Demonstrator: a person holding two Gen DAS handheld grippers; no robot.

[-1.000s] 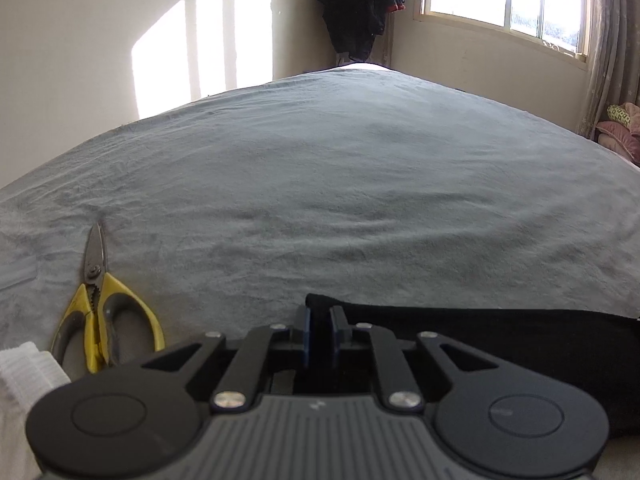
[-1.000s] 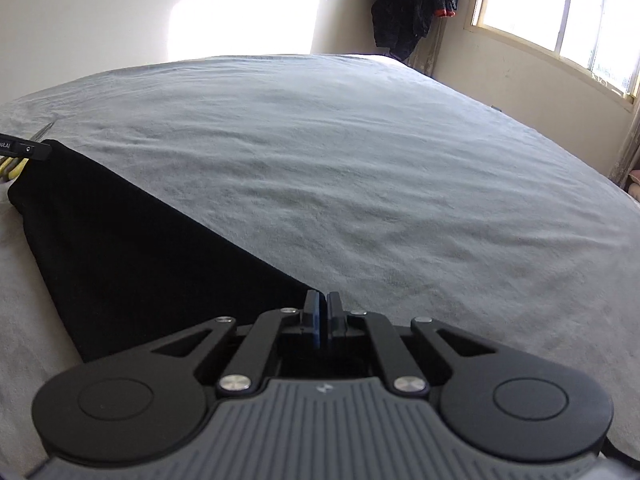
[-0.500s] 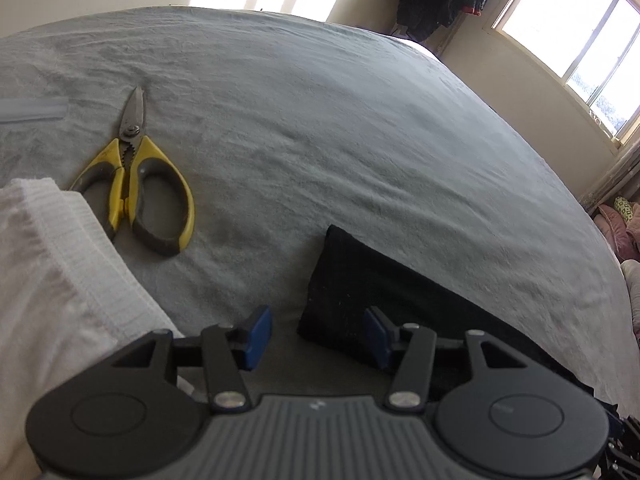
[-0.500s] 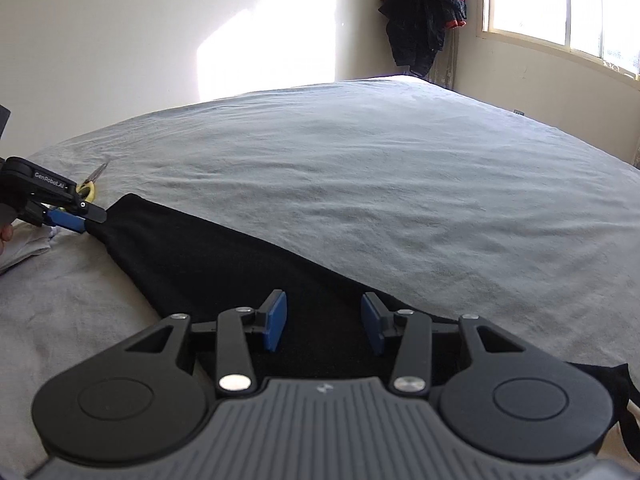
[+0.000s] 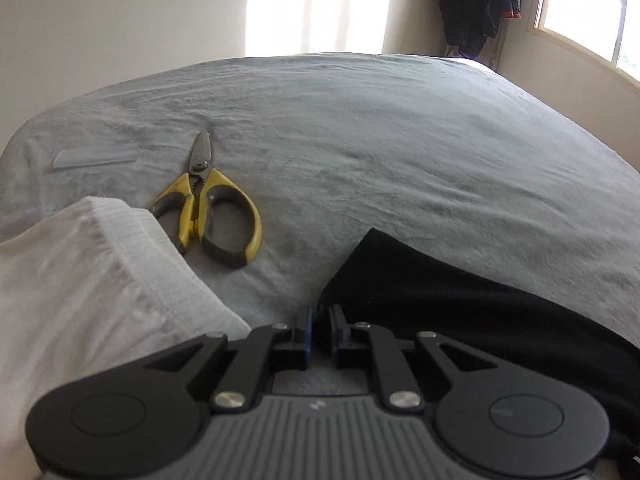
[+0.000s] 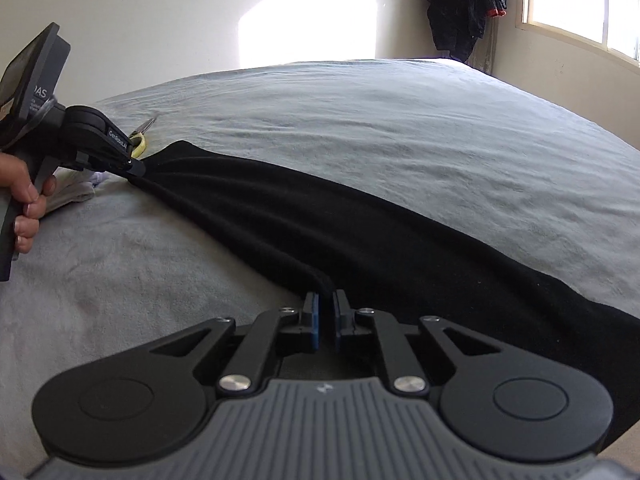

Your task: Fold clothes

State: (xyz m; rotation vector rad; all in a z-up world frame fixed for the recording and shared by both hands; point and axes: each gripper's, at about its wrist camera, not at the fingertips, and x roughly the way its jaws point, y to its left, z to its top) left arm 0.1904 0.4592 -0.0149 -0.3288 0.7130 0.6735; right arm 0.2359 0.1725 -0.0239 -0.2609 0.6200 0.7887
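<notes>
Your left gripper [image 5: 318, 322] and right gripper [image 6: 326, 312] had just closed, pinching the black cloth [image 6: 360, 240]; thin bites risked slipping.

Left claw [image 5: 319, 322] has just closed on black cloth [image 5: 460, 300]; yellow scissors [image 5: 212, 212] beside

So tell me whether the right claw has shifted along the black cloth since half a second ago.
Yes. The right claw now pinches the black cloth at its near left edge, where before it straddled the cloth's middle; its jaws have just been closing on it.
</notes>
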